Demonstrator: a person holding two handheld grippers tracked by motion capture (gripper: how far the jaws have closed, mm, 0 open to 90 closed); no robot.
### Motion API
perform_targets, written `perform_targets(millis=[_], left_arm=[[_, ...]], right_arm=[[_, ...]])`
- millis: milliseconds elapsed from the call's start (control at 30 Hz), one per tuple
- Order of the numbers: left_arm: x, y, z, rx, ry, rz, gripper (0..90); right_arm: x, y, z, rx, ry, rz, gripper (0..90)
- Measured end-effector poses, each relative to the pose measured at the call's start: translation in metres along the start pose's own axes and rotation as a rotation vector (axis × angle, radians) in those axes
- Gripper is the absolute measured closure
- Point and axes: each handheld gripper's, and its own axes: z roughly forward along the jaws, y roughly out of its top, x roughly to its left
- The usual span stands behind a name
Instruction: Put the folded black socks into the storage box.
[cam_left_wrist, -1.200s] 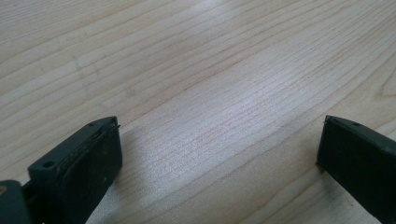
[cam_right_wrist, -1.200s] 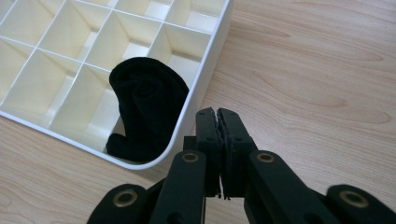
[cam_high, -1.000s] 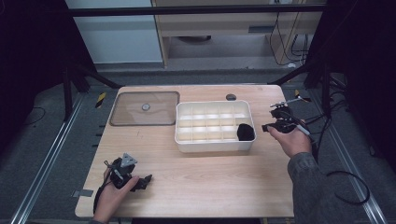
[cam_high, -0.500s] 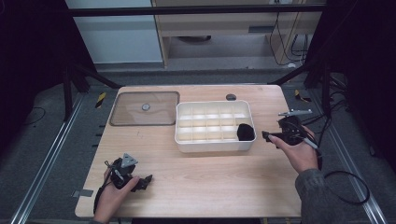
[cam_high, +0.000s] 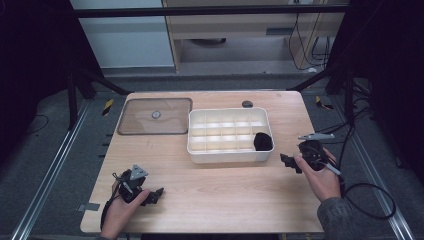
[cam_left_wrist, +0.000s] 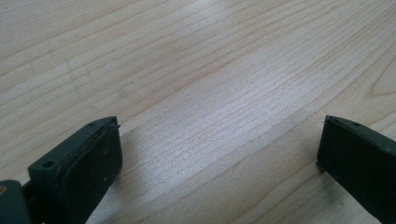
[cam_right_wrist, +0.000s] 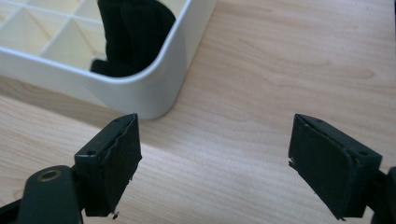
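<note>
- Right gripper (cam_high: 291, 161) had pulled back from the white divided tray (cam_high: 227, 155) since a second ago; earlier it was up beside the tray's right end, now it sat lower and nearer the person, over bare worktop (cam_high: 225, 195) off the tray's right front corner.
- Its fingers (cam_right_wrist: 112, 163) had just been opening and stood wide apart; nothing between them, just wood grain.
- Dark bundle (cam_high: 263, 141), looked like black cloth, lay in the tray's front right corner compartment, touching the walls. In the right gripper view it (cam_right_wrist: 133, 32) sat just inside the rounded corner of the tray (cam_right_wrist: 154, 93).
- Bundle had not shifted across the earlier pictures, so I judged the drop into the tray was done and this was the retreat after release.
- Other compartments of the tray looked empty from the high view.
- Left gripper (cam_high: 155, 194) stayed put near the front left of the worktop, held in the person's left hand (cam_high: 122, 210); no change from a second ago.
- Left fingers (cam_left_wrist: 88, 163) also spread wide, holding nothing, only plain worktop (cam_left_wrist: 210, 93) beneath.
- Clear lid (cam_high: 155, 116) lay flat on the worktop just left of the tray, apart from it, untouched.
- Likely next: fetching another item or the lid; nothing else loose on the worktop besides a small dark disc (cam_high: 247, 104) at the far edge.
</note>
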Motion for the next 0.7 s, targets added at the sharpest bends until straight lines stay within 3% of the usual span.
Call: perform_targets(millis=[300, 467, 700], left_arm=[[-0.001, 0.0, 0.0, -0.003, -0.001, -0.004, 0.0], [-0.001, 0.0, 0.0, -0.003, -0.002, -0.004, 0.0], [-0.001, 0.0, 0.0, -0.004, -0.003, -0.003, 0.0]], right_arm=[[0.001, -0.029, 0.014, 0.022, -0.007, 0.017, 13.5], [0.002, -0.038, 0.019, 0.024, -0.044, -0.013, 10.9], [0.003, -0.047, 0.024, 0.007, -0.056, 0.001, 9.9]])
